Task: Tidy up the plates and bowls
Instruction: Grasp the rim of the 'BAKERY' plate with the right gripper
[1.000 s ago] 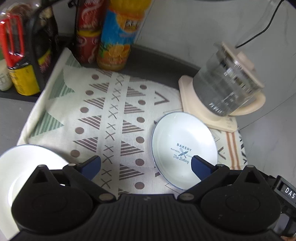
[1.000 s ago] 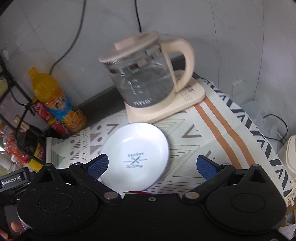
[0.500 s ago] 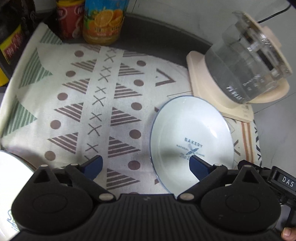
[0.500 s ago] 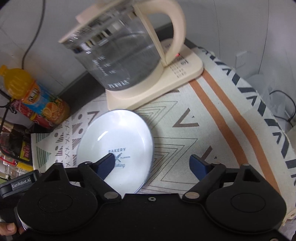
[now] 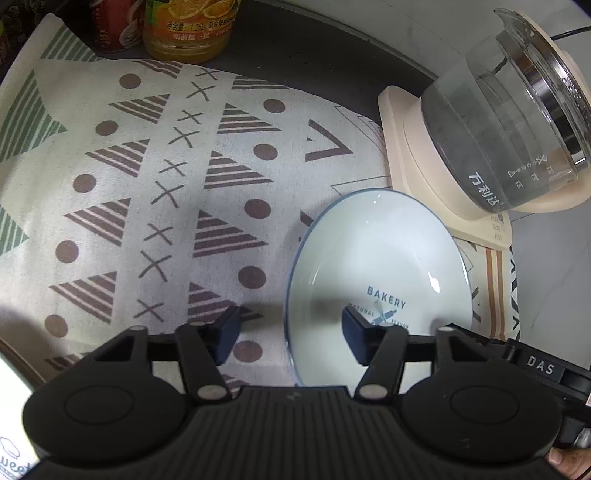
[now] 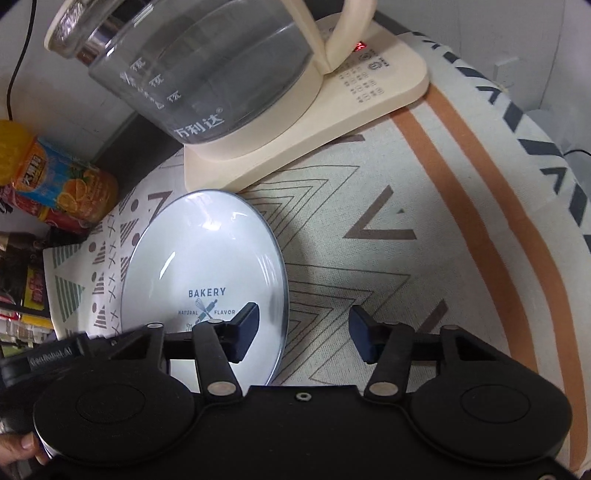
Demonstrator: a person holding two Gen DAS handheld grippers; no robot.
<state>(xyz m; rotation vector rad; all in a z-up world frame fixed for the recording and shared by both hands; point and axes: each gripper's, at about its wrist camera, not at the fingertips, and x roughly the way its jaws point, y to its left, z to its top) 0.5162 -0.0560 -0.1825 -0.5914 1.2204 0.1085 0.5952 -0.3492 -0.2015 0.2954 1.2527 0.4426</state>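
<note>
A white plate (image 5: pixel 376 258) printed "BAKERY" lies on the patterned cloth (image 5: pixel 147 184). My left gripper (image 5: pixel 291 332) hangs low over the plate's left rim, one finger above the cloth and the other above the plate's inside. Its jaws are closing, with the rim between them and the pads not touching it. In the right wrist view the same plate (image 6: pixel 203 258) has its right rim between the fingers of my right gripper (image 6: pixel 303 328), whose jaws are also closing without touching it. A second white dish (image 5: pixel 11 443) shows at the bottom left corner.
A glass kettle (image 5: pixel 509 122) on a cream base (image 6: pixel 369 85) stands just behind the plate. An orange juice bottle (image 5: pixel 188 29) and red cola bottles stand at the cloth's far left edge. The cloth (image 6: pixel 406 258) stretches on to the right of the plate.
Both grippers have come down and closer to the plate. Their jaws have narrowed from wide open to about half, each now straddling an opposite rim.
</note>
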